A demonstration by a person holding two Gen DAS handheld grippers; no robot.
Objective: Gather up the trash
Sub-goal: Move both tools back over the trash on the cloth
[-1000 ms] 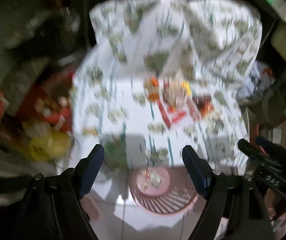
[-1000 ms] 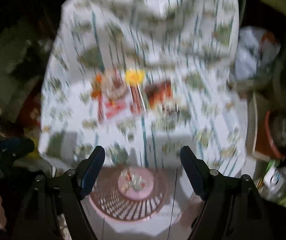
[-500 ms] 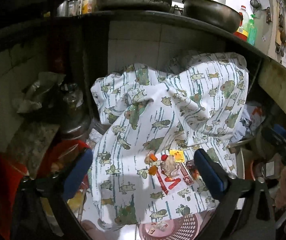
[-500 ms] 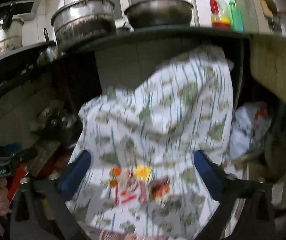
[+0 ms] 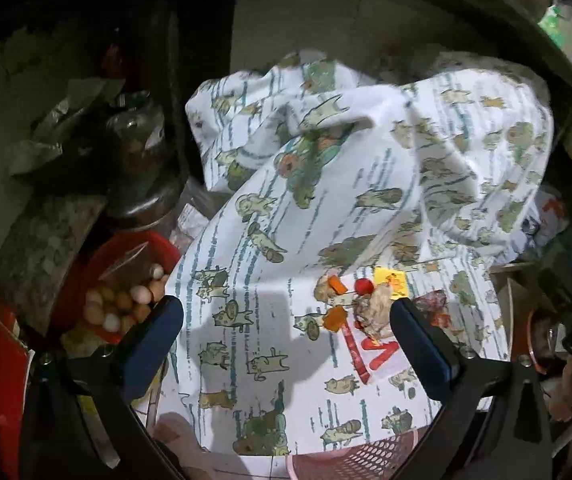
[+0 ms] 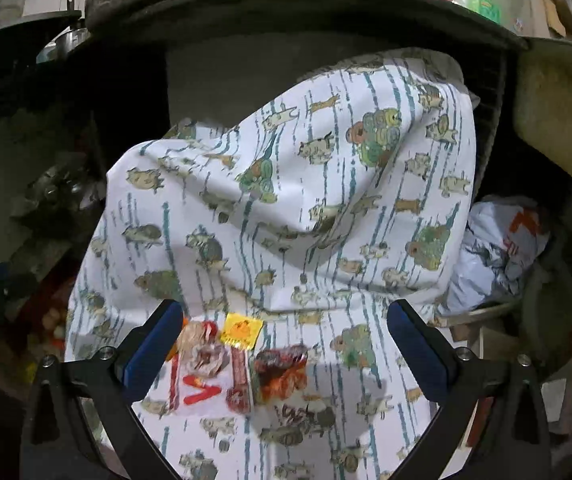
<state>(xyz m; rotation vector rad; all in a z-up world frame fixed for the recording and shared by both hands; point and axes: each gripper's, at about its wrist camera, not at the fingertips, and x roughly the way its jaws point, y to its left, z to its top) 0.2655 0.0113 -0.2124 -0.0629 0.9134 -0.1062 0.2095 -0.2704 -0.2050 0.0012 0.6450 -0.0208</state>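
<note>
Left tongs (image 5: 286,336) and right tongs (image 6: 286,338) spread wide, empty, above wrapper litter (image 6: 241,364) on cat-print cloth (image 6: 306,200), pink basket (image 5: 362,460) below.

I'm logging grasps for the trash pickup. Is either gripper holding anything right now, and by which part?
Nothing is held. The left gripper and right gripper both stand open and empty above the patterned cloth, with the wrappers lying untouched on it.
</note>
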